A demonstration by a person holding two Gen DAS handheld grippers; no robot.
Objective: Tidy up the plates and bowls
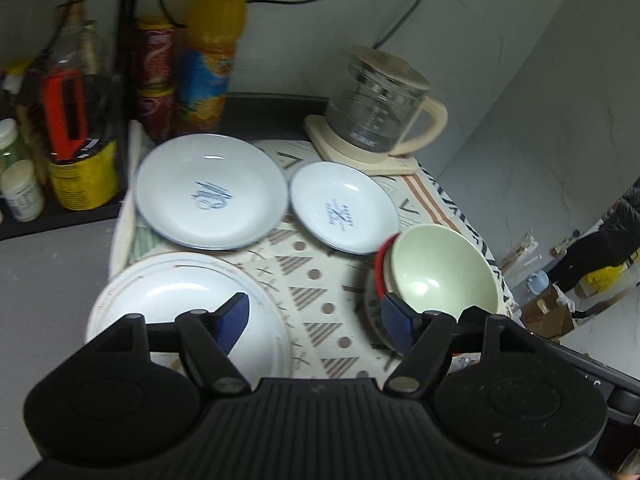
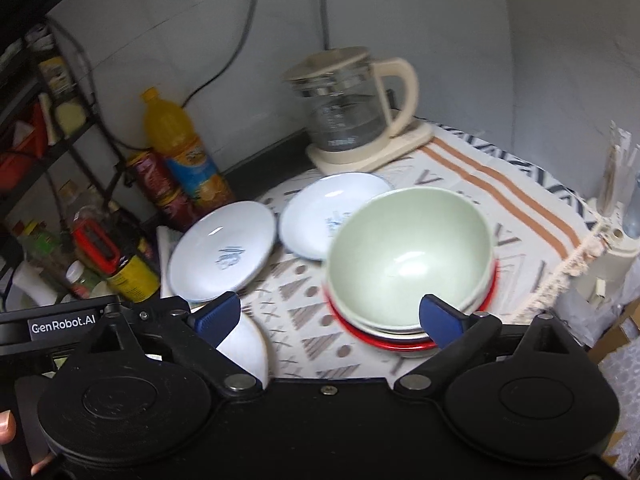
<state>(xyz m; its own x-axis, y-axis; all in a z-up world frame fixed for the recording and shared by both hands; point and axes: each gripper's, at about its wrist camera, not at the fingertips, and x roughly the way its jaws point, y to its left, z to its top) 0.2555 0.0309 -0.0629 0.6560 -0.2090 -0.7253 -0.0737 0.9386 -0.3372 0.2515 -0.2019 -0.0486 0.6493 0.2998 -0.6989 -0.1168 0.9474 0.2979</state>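
A pale green bowl tops a stack of bowls with a red-rimmed one at the bottom, on the patterned cloth. The same green bowl shows at the right in the left wrist view. Two white plates with blue print lie behind: a larger one and a smaller one. A big white plate lies under my left gripper, which is open and empty. My right gripper is open too, with its right finger next to the bowl stack.
A glass kettle on a cream base stands at the back of the cloth. An orange juice bottle, a red can and jars crowd the left. The other gripper's black body lies at the left.
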